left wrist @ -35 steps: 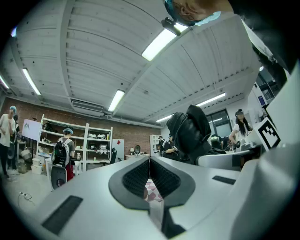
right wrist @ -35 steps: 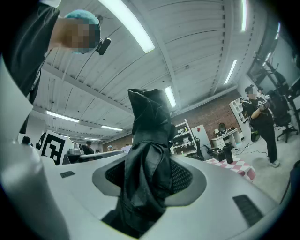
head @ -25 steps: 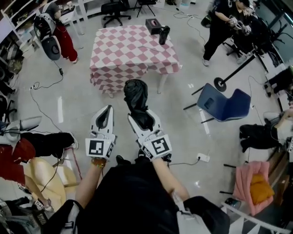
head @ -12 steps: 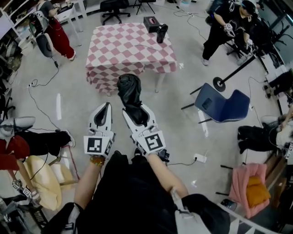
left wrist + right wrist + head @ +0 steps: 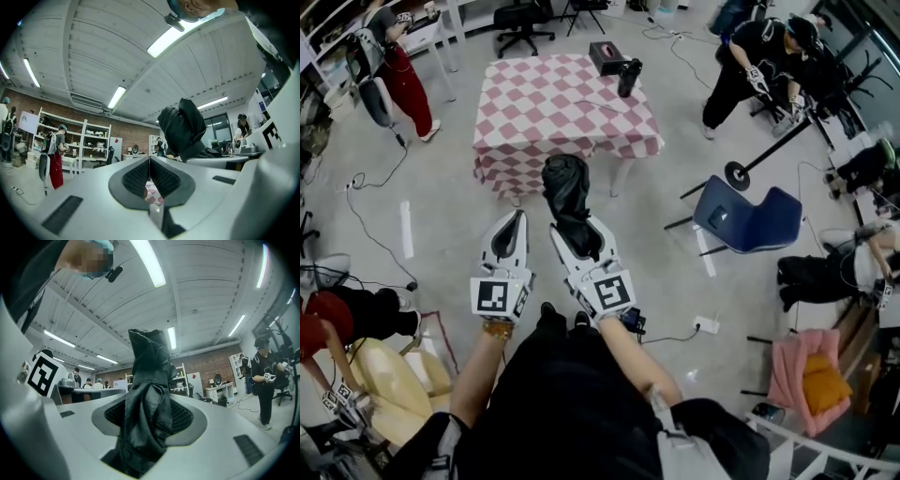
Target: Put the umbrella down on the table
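Right gripper (image 5: 577, 234) jaws clamped on the folded black umbrella (image 5: 566, 187), carried upright in the air, well short of the checkered table (image 5: 546, 105) ahead. Left gripper (image 5: 517, 225) jaws together, empty - probably just not needed for the carry.

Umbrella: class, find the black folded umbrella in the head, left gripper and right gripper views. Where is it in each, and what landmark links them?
Head view: umbrella at centre, gripped by the right tool.
Left gripper view: umbrella right of centre.
Right gripper view: umbrella at centre, between the jaws.
Shared landmark: person in black, head and right gripper views.
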`<state>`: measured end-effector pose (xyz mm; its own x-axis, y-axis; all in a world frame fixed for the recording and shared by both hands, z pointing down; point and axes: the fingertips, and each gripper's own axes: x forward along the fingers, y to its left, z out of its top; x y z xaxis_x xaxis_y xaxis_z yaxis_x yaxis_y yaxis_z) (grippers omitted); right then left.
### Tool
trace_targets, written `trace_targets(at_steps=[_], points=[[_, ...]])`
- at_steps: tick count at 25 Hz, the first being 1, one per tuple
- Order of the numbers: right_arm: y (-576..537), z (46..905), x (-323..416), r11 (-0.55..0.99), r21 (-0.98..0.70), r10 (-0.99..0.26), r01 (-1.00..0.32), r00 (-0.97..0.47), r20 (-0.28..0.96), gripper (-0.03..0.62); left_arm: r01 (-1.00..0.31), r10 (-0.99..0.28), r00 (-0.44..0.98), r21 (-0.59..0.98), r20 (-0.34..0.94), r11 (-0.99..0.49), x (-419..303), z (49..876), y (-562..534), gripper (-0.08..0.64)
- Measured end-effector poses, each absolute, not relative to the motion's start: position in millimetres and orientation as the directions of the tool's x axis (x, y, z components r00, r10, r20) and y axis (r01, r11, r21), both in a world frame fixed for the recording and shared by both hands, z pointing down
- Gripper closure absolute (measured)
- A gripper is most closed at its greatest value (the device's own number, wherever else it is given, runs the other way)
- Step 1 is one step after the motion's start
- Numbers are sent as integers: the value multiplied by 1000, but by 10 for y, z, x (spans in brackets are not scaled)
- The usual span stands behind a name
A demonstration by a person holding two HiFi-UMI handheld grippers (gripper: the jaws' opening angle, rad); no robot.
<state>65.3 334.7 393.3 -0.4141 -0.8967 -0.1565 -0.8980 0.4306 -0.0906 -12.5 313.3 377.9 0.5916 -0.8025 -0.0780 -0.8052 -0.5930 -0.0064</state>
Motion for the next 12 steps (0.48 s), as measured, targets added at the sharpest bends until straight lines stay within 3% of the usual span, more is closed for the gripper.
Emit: trace_targets(at_steps=[12], points=[[2890, 3922, 438, 402, -98, -910, -910, -385, -155, 371, -797, -795, 602, 9, -77, -604, -355, 3776, 2679, 546]])
